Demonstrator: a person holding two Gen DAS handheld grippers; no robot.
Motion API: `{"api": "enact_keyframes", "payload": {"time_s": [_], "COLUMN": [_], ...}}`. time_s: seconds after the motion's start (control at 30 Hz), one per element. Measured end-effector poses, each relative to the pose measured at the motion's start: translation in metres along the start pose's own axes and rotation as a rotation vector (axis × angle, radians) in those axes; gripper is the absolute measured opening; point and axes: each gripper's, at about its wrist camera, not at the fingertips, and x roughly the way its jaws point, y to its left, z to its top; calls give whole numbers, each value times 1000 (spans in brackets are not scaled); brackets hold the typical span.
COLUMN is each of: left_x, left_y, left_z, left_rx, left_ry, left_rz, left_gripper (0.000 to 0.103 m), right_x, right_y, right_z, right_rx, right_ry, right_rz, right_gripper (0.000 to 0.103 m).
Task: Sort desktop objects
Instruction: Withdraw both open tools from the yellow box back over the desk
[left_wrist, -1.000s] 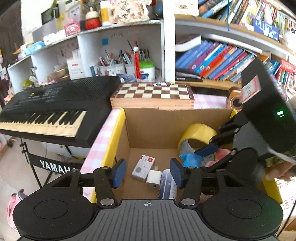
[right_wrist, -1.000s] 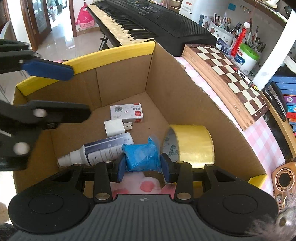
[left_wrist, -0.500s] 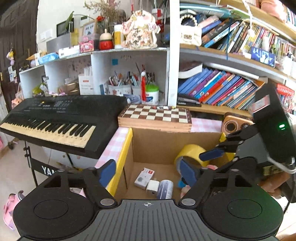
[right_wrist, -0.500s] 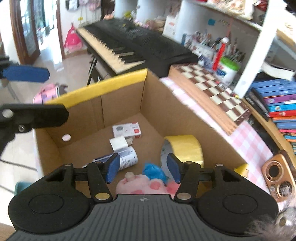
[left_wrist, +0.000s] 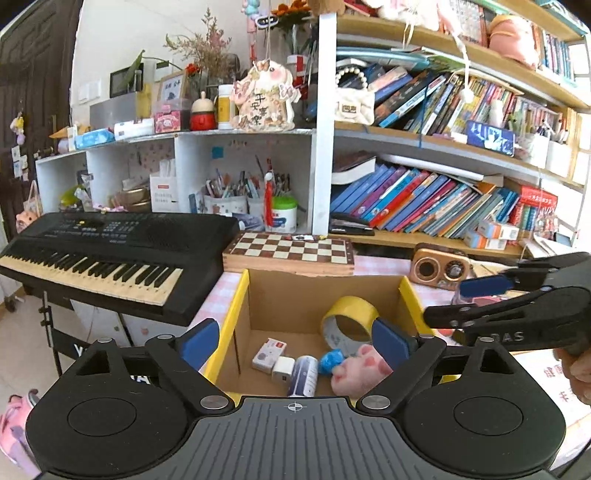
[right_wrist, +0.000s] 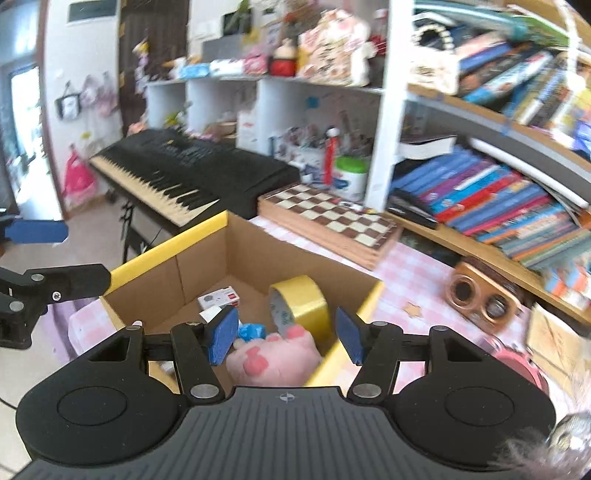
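A cardboard box with a yellow rim holds a yellow tape roll, a blue crumpled packet, a pink plush, a white spray bottle, a white charger and a small white box. My left gripper hangs above the box's near side; its jaws are opening with nothing between them. My right gripper is open and empty, above the box's right corner, over the plush and the blue packet. It also shows at the right of the left wrist view.
A black keyboard stands left of the box, and a chessboard lies behind it. A wooden radio sits on the pink checked cloth at the right. Crowded bookshelves fill the back. A person's hand holds the right gripper.
The right gripper let go of the blue packet, which now lies in the box, then rose and drew back. The left gripper opened wider and pulled up and back.
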Motion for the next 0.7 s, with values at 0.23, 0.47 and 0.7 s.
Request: {"api": "enact_keyframes", "payload": {"time_s": [0.23,0.47,0.7], "left_x": [-34,-64,-84], "left_y": [-9,-18,-21], "left_z": [-22,-54,-77], "left_rx": [-19,-35,-40], "left_ry": [-8,8,25], "left_rz": [-26,-48,-31], "left_gripper": [94,94,97], "right_x": [-48,-89,-114], "right_y": [11,34,52], "right_z": [-32,-77,-115], "right_rx": [73,138,221], "right_ry": [-24,-42,-23], "right_rz": [-67,-158,-181], "right_gripper": [57,57,59]}}
